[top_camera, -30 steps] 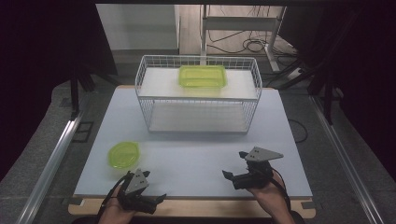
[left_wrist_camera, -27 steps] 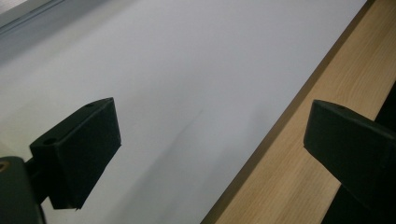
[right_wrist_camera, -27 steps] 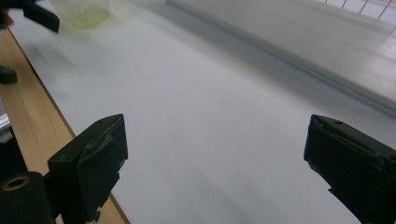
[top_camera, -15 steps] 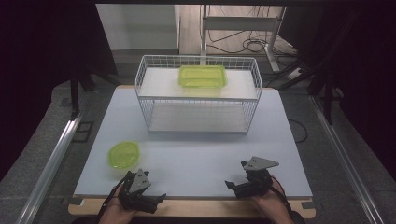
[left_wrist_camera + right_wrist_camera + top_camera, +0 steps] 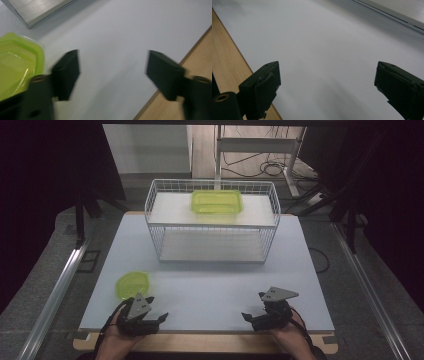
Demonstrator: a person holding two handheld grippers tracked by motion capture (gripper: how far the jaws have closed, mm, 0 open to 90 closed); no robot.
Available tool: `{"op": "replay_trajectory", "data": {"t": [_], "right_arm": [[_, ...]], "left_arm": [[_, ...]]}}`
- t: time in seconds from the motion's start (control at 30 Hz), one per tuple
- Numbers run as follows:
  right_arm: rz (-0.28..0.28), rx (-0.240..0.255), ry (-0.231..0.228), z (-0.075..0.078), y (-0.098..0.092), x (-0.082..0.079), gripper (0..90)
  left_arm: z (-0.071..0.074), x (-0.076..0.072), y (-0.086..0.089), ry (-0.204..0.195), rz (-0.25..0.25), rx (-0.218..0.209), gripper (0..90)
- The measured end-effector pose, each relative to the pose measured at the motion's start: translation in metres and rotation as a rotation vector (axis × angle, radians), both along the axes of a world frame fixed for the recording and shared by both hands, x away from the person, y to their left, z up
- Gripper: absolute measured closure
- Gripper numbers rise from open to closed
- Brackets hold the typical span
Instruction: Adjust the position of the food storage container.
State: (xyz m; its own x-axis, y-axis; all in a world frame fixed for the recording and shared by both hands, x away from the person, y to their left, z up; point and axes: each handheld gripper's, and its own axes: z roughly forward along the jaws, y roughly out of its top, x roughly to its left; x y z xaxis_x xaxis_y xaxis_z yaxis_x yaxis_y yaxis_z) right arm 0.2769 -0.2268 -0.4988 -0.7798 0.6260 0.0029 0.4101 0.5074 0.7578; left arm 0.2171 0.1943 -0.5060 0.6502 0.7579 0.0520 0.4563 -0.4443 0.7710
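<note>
Lid work looks like the job: the small green lid [image 5: 132, 284] lies flat on the white table top [image 5: 215, 285] near its front-left corner, just ahead of my left gripper [image 5: 156, 320] and a little to its outer side, apart from it. In the left gripper view the lid [image 5: 17, 62] sits beside one black jaw, outside the gap, and only bare table shows between the pads; those jaws have just been closing yet grip nothing and stand partly apart. My right gripper [image 5: 248, 317] rests near the front edge toward the right, jaws wide and empty, with plain white surface [image 5: 324, 50] ahead of them. Toward the back edge stands the white wire basket [image 5: 150, 205], and the matching green container [image 5: 216, 201] sits on its upper shelf, well apart from the lid. As I judge it, the risk is closing before the left gripper is lined up: a jaw would then shove the thin lid toward the left edge instead of catching its rim. Flat as it lies, the lid could also slip out of a shallow pinch. The left gripper view is blurred, so I should not trust it for fine aim. I can read no brand, label or writing anywhere
</note>
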Motion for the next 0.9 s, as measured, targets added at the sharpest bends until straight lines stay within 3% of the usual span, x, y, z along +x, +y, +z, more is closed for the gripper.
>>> {"op": "replay_trajectory", "data": {"t": [0.13,0.17,0.2,0.27,0.3,0.37,0.5,0.53,0.63,0.7,0.8,0.9], "right_arm": [[0.009,-0.002,0.002,0.000,0.002,0.000,7.7],[0.010,-0.004,0.003,-0.001,0.002,0.000,7.8],[0.016,-0.009,0.006,-0.001,0.003,0.000,7.9],[0.019,-0.011,0.008,-0.002,0.003,0.000,8.1],[0.019,-0.011,0.008,-0.002,0.003,0.000,8.1],[0.019,-0.013,0.008,-0.002,0.002,0.000,8.3],[0.019,-0.015,0.010,-0.002,0.001,0.000,8.6],[0.021,-0.019,0.012,-0.002,0.002,0.001,8.7],[0.024,-0.023,0.014,-0.003,0.003,0.001,8.8],[0.026,-0.027,0.017,-0.004,0.004,0.001,8.9],[0.027,-0.028,0.016,-0.004,0.006,0.002,8.9],[0.038,-0.037,0.004,-0.002,0.009,0.002,8.9]], "left_arm": [[0.003,0.002,0.012,-0.010,0.033,-0.015,57.3],[0.005,0.002,0.016,-0.017,0.047,-0.016,57.3],[0.009,0.003,0.024,-0.032,0.073,-0.029,70.8],[0.012,0.003,0.030,-0.048,0.089,-0.026,80.7],[0.013,0.003,0.033,-0.059,0.102,-0.022,80.7],[0.017,0.005,0.044,-0.074,0.142,-0.025,89.0],[0.019,0.007,0.068,-0.083,0.228,-0.040,89.8],[0.019,0.009,0.081,-0.084,0.272,-0.043,89.8],[0.018,0.011,0.094,-0.088,0.315,-0.048,89.8],[0.014,0.015,0.111,-0.074,0.376,-0.073,89.8],[0.010,0.019,0.119,-0.049,0.400,-0.097,89.8],[0.004,0.023,0.119,-0.024,0.410,-0.084,89.8]]}}
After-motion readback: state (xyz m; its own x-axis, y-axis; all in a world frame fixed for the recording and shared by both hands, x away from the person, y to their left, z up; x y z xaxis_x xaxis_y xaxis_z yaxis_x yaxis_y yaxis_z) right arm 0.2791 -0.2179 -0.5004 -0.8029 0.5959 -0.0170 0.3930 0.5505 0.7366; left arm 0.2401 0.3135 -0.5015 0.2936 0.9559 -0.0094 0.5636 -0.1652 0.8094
